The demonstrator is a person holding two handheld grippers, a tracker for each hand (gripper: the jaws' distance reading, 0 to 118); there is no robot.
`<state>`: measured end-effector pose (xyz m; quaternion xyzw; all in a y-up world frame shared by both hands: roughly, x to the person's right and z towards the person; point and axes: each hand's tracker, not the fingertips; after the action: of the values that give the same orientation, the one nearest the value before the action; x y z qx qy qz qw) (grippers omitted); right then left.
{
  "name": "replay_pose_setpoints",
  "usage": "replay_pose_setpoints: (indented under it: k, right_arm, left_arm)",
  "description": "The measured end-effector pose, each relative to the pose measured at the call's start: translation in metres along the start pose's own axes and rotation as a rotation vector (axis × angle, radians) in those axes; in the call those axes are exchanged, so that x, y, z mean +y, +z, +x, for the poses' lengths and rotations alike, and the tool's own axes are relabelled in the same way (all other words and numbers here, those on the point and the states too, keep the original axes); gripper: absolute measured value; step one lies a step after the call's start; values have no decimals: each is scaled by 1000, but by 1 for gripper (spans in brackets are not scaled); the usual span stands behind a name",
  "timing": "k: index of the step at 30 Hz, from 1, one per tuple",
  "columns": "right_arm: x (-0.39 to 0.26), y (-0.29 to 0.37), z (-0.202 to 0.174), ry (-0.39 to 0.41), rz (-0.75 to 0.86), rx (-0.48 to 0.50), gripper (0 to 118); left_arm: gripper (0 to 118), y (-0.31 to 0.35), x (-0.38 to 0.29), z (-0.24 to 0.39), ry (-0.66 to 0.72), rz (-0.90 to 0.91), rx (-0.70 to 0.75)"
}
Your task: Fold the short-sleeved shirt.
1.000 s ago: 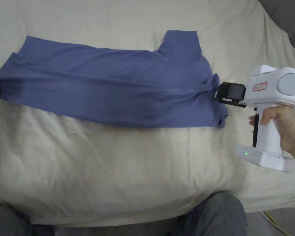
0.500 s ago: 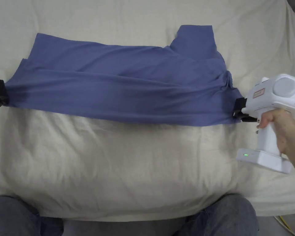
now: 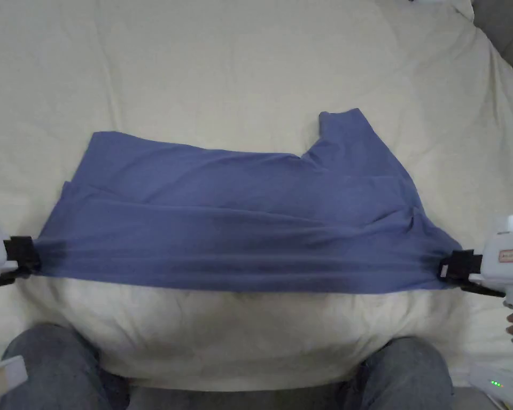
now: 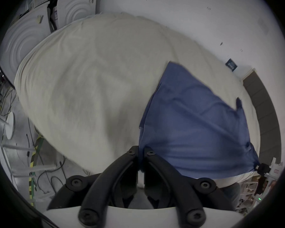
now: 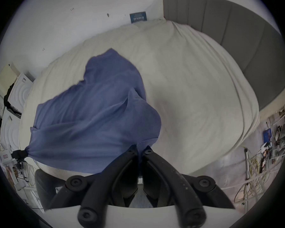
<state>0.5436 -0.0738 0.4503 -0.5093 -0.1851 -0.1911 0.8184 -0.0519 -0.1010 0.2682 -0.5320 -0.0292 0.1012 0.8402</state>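
Left claw [image 3: 28,255] and right claw [image 3: 447,268] pinch seemingly taut shirt [image 3: 239,224]

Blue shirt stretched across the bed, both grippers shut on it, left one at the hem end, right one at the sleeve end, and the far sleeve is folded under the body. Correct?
Not quite: the far sleeve isn't folded under; the head view shows it sticking out flat on the bed. The rest holds: the shirt is stretched between the left gripper and right gripper, both shut on it.
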Motion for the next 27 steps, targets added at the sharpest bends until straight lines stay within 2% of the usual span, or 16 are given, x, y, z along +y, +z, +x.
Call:
replay_pose_setpoints:
  k: [1, 2, 3, 4, 5, 6, 8, 14, 18, 19, 20, 22, 24, 25, 26, 27]
  right_arm:
    - [-8, -2, 0, -20, 4, -13, 10]
    - [-12, -3, -2, -21, 18, -22, 29]
    - [-14, 0, -3, 2, 43, -38, 58]
    - [-12, 5, -6, 45, 80, -68, 85]
    - [-11, 12, -8, 74, 107, -80, 110]
    - [-6, 23, -12, 98, 169, -88, 117]
    - [3, 52, -20, 132, 326, -69, 117]
    - [15, 125, -58, 166, 747, 4, 118]
    - [8, 143, -82, 223, 918, 36, 118]
    - [6, 144, -88, 238, 933, 24, 118]
    - [5, 144, -92, 247, 936, 25, 118]
    - [5, 140, -100, 246, 936, 22, 118]
    - [4, 138, -103, 238, 930, 49, 114]
    - [4, 137, -104, 226, 924, 69, 102]
    - [4, 134, -107, 212, 917, 79, 78]
    - [5, 132, -108, 208, 909, 84, 55]
  left_arm:
    - [37, -4, -8, 0, -12, -2, 40]
    - [73, -5, -11, 0, -36, 7, 79]
    - [93, -1, -13, 4, -63, 23, 103]
    - [108, 4, -12, 5, -77, 51, 100]
    - [117, 11, -9, 7, -76, 94, 90]
    - [117, 22, -4, 10, -76, 156, 63]
    - [117, 51, 10, 20, -77, 304, 14]
    - [118, 114, 20, 68, -196, 831, -59]
    - [118, 125, 17, 89, -233, 955, -35]
    - [115, 123, 18, 90, -243, 984, -32]
    - [106, 124, 16, 93, -252, 1003, -29]
    - [83, 126, 14, 101, -252, 1001, -27]
    - [53, 127, 11, 107, -254, 1005, -41]
    - [39, 127, 10, 109, -260, 1004, -45]
    - [21, 126, 9, 113, -278, 1004, -36]
    - [10, 124, 8, 118, -303, 1004, -26]
